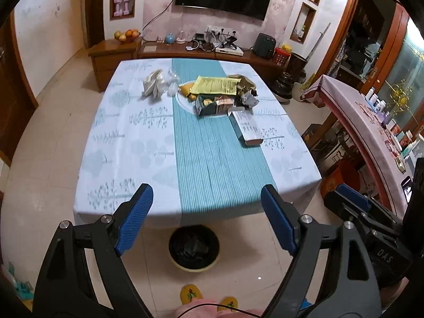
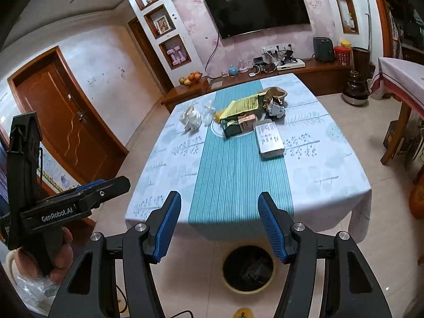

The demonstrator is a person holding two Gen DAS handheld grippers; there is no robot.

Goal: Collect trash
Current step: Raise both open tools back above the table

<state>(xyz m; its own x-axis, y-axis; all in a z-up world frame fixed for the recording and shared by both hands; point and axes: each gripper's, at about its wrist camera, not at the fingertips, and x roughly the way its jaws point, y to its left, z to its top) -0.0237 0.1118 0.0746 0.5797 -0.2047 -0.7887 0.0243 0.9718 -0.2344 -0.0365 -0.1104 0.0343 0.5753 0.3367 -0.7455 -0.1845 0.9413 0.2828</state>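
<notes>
White lettering reading "GenRobot.AI" runs along the side of the black left gripper (image 2: pixel 79 193), seen from the right wrist camera. In the left wrist view, pale letters "DAS" sit on the dark body of the right gripper (image 1: pixel 349 198). The yellow printed sheet (image 1: pixel 216 84) and the flat white box with a printed label (image 2: pixel 269 137) both carry lines of print, but they are too small and blurred to read.

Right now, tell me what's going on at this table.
A person holds two grippers over the near table edge, left gripper and right gripper, both open and empty. The trash, a crumpled wrapper, yellow paper, green carton and white box, lies untouched. The bin waits on the floor below.
</notes>
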